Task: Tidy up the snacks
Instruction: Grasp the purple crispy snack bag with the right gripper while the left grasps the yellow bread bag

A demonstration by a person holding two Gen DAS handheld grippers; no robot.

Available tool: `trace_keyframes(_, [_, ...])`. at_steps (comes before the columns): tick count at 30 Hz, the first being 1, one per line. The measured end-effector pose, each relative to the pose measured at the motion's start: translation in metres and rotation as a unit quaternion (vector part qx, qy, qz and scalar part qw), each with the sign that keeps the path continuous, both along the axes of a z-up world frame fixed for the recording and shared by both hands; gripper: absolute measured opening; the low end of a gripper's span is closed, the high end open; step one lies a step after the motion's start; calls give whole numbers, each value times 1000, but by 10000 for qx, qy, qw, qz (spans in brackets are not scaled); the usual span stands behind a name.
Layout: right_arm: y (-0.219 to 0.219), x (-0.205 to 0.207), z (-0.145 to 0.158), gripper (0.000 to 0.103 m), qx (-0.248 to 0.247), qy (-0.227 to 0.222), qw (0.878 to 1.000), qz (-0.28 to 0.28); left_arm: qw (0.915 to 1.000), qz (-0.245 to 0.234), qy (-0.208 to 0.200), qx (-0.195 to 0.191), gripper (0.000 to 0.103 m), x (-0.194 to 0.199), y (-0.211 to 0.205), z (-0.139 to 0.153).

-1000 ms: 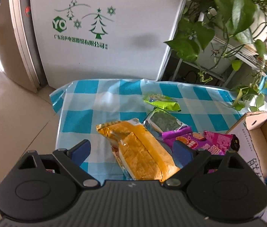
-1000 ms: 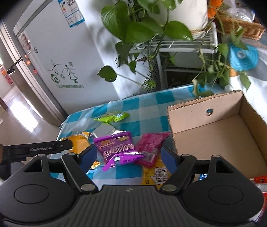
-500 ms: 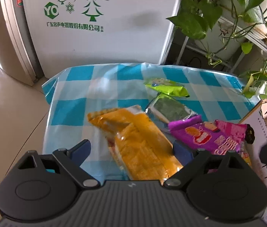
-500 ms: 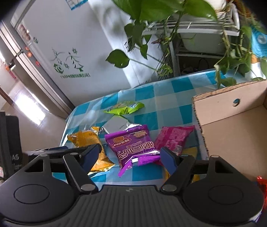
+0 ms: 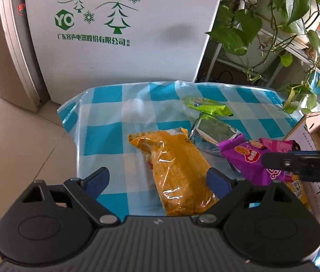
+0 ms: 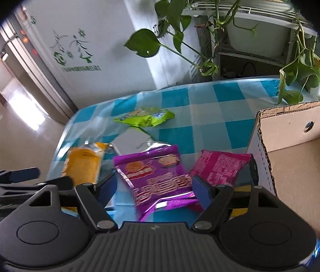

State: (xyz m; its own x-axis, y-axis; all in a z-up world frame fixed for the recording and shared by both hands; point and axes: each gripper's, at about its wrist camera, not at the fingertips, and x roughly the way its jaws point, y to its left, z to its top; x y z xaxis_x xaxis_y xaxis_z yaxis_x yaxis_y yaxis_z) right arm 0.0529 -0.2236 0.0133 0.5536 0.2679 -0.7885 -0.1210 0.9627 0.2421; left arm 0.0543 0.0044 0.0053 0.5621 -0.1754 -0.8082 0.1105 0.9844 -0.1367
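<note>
While both tools wait low over the worktop [image 5: 105, 122] with its blue checked cloth, nothing is held yet. The left hand-held gripper [image 5: 158, 180] has its jaws spread wide, and the orange packet [image 5: 178, 170] lies between them, running from 11 o'clock down to 5 o'clock in that view. I judge that this wide opening is kept so the fingers can pass on both sides of the packet before they close.

The right hand-held gripper [image 6: 154, 189] is also wide, with the purple packet [image 6: 157, 176] lying flat between its fingers. At 2 o'clock from it, partly under it, lies the pink packet [image 6: 221, 166], which reaches almost to the cardboard box [image 6: 296, 158]. The box stands open at 3 o'clock in the right view, with its near wall beside the packets, probably so that each snack needs only a short way to go inside. Something red shows in its lower corner, but I cannot tell what it is.

Farther off, at 12 o'clock, the green packet [image 6: 145, 117] lies alone, and the silver packet [image 5: 214, 131] lies just in front of it, its edge under the purple one. These thin foil bags are slippery and soft, so a grip near the middle seems safer than at a sealed end.
</note>
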Motion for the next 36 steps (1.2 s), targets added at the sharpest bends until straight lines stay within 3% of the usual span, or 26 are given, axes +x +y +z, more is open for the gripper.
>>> trace_keyframes(5, [3,11,-14,80,-170,169,9997,-73,9997,-84,-34,-242,93,4,-8,3])
trace_keyframes(12, [17,11,-27,72,-438,298,9985,154,9999,49,85,-81,93,15,-18,-6])
trace_keyframes(26, [25,12,-29,74,-647,255,9973,255,9987,201,452,137,93,27,-22,-33])
trace_keyframes(29, [28,12,-30,74,-724,264,9966,288,9989,154,426,133,88,25,-23,-34])
trace_keyframes(33, [29,12,-30,67,-757,265,9963,302,9993,-17,384,-20,66,23,-23,-29])
trace_keyframes(36, [31,10,-28,64,-744,257,9964,316,9995,-74,300,69,64,19,-24,-26])
